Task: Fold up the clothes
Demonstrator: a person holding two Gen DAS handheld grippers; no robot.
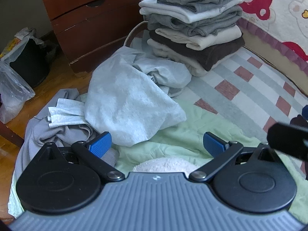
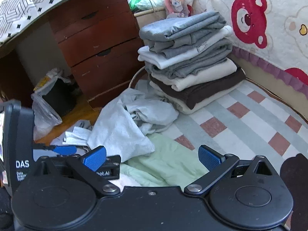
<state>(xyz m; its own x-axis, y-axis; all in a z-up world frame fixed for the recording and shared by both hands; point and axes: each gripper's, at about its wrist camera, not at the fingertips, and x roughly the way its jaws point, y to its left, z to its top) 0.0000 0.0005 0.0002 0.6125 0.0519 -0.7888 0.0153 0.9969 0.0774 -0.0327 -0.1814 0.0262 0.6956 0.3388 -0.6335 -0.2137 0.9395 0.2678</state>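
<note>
- You are holding both tongs low over the bed, the left tongs [image 1: 156, 144] spread wide with nothing between the blue pads, and the right tongs [image 2: 152, 156] gaping just as wide and just as empty.
- The crumpled pale grey cotton garment [image 1: 130, 104] is lying in a loose heap just ahead of you, partly on the mint-green quilted blanket [image 1: 184, 134] and touching the darker grey ribbed garment [image 1: 38, 132] that is hanging over the bed's edge.
- Because those two are overlapping, you are risking pinching both layers at once and dragging the wrong piece along.
- The ribbed one is drooping toward the wooden floor [image 1: 57, 79]; any tug on the heap could send it sliding off.
- The tall stack of folded grey, white and brown clothes [image 2: 190, 61] is standing right behind the heap, touching it, and looking a little uneven; pulling the pale garment outward could be nudging it over.
- Your two tongs are working close together, so they could be knocking into each other.
</note>
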